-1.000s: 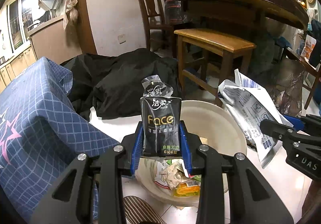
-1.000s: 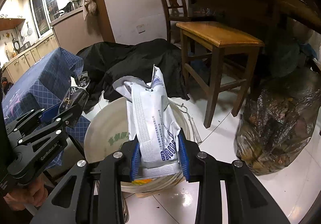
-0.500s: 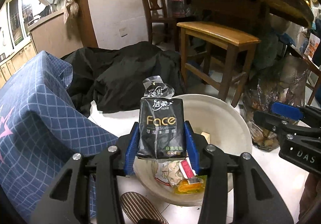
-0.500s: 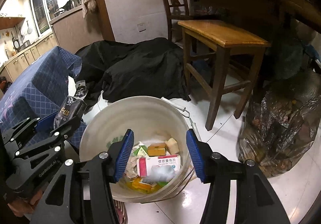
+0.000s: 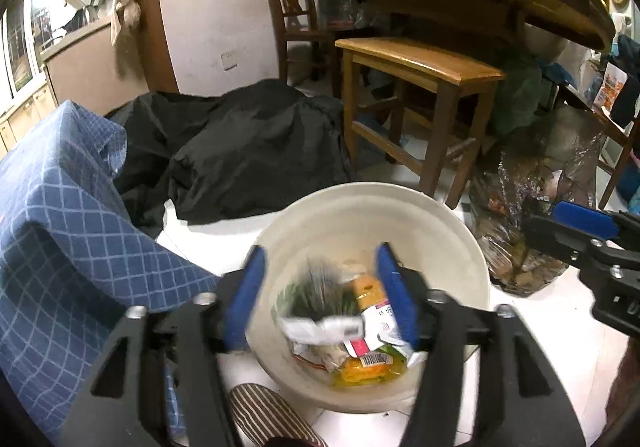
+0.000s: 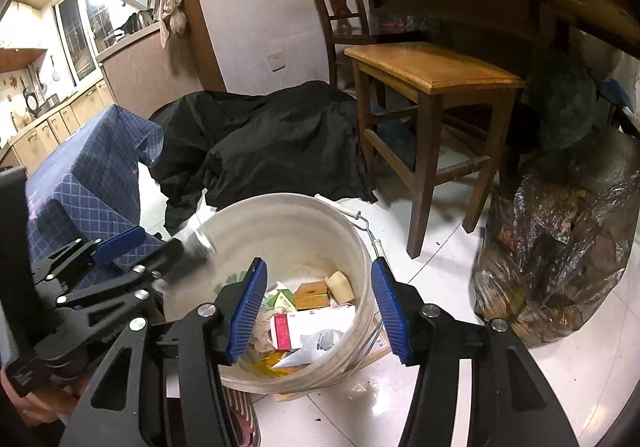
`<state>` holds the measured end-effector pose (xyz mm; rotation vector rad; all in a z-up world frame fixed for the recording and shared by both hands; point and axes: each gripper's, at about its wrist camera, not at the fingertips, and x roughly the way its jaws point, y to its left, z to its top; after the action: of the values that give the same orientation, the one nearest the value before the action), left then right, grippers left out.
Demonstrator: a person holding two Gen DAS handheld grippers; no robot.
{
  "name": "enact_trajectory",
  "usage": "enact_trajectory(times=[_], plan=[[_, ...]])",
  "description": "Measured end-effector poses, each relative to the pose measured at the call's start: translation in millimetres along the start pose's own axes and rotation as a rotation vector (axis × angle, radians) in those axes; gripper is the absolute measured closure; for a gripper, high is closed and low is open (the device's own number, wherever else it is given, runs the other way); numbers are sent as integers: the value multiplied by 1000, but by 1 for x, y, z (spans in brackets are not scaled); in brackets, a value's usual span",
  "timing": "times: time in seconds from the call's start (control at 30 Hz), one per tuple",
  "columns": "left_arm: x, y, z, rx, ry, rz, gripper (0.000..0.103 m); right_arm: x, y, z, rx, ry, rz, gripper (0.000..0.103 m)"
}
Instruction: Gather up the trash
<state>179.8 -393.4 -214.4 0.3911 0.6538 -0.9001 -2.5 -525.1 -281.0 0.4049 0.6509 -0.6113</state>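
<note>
Trash (image 5: 352,331): crumpled wrappers, cartons and a yellow packet, heaped in the bottom of a cream plastic bucket (image 5: 460,247) directly below both tools.
Dark tissue pack (image 5: 320,287): motion-blurred, loose between the left gripper (image 5: 320,299) pads, over the bucket; that gripper's jaws are opening.
Right gripper (image 6: 320,311): jaws apart, nothing between them.
Right view only: wire bucket handle (image 6: 370,231).
Left view only: barcode label on the yellow packet.

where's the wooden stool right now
In the right wrist view the wooden stool stands on the white floor at upper right, behind the white bucket, between the black cloth and the full plastic bag.
</note>
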Motion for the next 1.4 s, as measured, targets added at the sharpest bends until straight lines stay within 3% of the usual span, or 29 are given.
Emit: enact_trajectory(times=[0.27, 0.5, 0.57, 0.6, 0.67, 0.8, 0.93, 1.07, 1.2, 1.3, 1.4], plan=[[-4, 1, -2, 14, -18, 21, 42, -26, 5, 3, -6, -32, 14, 48], [-30, 20, 0, -55, -76, 45, 42, -65, 14, -2, -23, -84, 16, 26], [-44, 25, 2, -77, -98, 55, 41, -85, 20, -9, -35, -136, -1, 19], [-56, 29, 4, -90, -119, 71, 39, -95, 22, -12, -40, -165, -9, 11], [-72, 34, 8, -99, -142, 98, 29, -111, 29, -17, -52, -192, -29, 5], [-124, 49, 16, -162, -215, 117, 18, -146, 38, -1, -70, -226, -75, 5], [-177, 52, 13, -165, -311, 138, 6, -186, 54, 2, -93, -290, -86, 5], [-232, 57, 4, -154, -389, 188, 6, -236, 83, -3, -177, -412, -93, 5], [-275, 74, -5, -202, -418, 229, 6, -269, 122, -7, -264, -492, -142, 5], [-315, 99, -20, -311, -457, 318, 6, -296, 154, -17, -329, -572, -127, 5], [-350, 124, -38, -436, -469, 406, 6, -321, 187, -25, -396, -600, -46, 5]])
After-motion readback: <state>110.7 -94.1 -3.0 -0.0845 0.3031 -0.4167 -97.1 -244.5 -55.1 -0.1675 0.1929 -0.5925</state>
